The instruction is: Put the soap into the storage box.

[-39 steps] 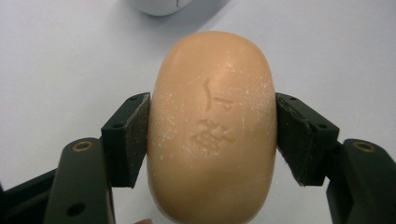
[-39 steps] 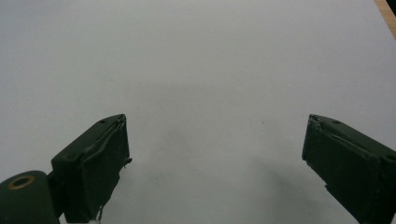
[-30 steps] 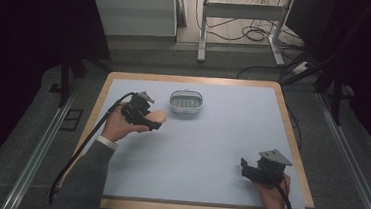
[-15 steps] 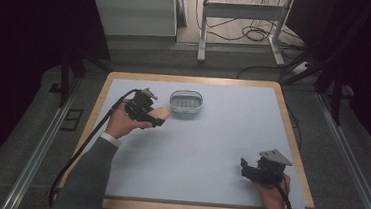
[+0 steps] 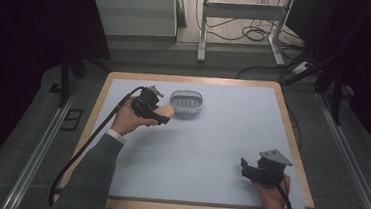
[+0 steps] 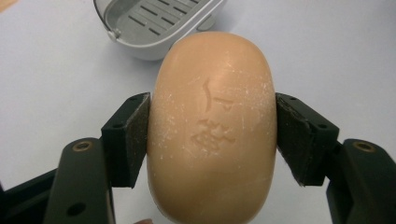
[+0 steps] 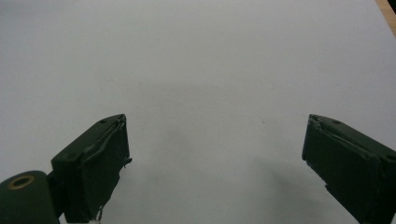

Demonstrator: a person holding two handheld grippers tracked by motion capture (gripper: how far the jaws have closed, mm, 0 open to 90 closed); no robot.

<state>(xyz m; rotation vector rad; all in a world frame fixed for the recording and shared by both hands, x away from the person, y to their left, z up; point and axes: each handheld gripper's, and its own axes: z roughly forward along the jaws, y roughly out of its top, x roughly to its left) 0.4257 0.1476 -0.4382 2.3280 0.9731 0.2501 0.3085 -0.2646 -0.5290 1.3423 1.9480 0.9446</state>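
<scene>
- Little has shifted since the earlier frame; the soap bar (image 6: 212,126) is clamped between the left gripper (image 6: 212,135) jaws, the soap dish (image 6: 154,23) just ahead
- the right gripper (image 7: 215,154) jaws are held apart, empty
- the smooth bar could be squeezed out if jolted

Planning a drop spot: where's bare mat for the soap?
Bare mat runs wide between the soap dish and right gripper, and right of the dish. Crowded only where the left gripper holds the soap by the dish.
</scene>
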